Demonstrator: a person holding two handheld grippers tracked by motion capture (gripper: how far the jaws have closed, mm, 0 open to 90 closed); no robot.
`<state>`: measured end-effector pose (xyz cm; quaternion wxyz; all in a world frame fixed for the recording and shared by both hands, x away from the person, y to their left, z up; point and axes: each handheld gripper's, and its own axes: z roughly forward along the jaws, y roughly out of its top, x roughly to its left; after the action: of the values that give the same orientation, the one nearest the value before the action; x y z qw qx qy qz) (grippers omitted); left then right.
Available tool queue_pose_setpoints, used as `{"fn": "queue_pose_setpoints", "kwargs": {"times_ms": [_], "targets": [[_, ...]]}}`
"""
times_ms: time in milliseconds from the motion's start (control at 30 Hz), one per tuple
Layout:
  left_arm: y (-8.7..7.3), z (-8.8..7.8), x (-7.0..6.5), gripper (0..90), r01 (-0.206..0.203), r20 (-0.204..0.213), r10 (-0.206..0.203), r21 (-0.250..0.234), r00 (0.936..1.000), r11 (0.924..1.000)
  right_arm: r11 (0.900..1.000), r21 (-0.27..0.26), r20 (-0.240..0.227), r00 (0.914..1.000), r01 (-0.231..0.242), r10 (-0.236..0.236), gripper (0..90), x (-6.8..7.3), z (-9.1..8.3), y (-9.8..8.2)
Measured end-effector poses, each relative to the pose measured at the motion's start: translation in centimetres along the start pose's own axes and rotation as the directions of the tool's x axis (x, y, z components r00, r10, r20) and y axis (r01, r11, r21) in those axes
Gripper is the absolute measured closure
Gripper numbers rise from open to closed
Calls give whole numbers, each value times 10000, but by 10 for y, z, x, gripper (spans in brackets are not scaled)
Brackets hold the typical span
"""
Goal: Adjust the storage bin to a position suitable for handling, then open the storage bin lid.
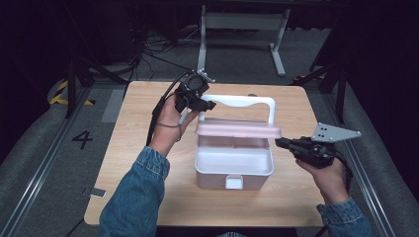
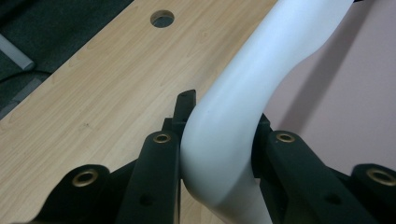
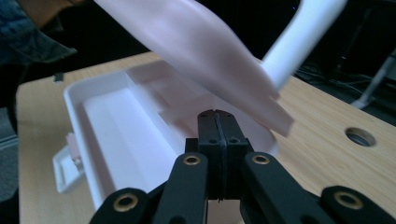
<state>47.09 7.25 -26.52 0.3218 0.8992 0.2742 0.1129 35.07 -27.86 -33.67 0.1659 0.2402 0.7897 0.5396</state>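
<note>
1. Our left hand-held gripper (image 2: 219, 135) is clenched on the smooth white plastic carry handle (image 1: 247, 102) at its far-left corner, we judge to keep the lid raised.
2. Our right hand-held gripper (image 3: 217, 116) is clenched on nothing, jaws pressed together just right of the box, apart from it.
3. We see the matte pink plastic lid (image 1: 238, 130) tilted open over the white rectangular plastic storage box (image 1: 233, 168), mid-desk on the pale wood-grain desk (image 1: 143, 128).
4. Near side, a small white latch (image 1: 234, 182) hangs free.
</note>
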Motion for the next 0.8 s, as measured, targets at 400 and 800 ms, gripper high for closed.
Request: {"fn": "queue_pose_setpoints", "kwargs": {"times_ms": [400, 800], "targets": [[-7, -19, 1, 473, 230, -188, -245, -761, 9995, 9968, 9978, -657, 201, 9998, 48, -35, 899, 1, 4, 2], [-44, -63, 3, 425, 718, -363, -794, -1756, 9962, 9818, 9947, -870, 277, 9982, 548, -526, 899, -2, 6, 12]]}}
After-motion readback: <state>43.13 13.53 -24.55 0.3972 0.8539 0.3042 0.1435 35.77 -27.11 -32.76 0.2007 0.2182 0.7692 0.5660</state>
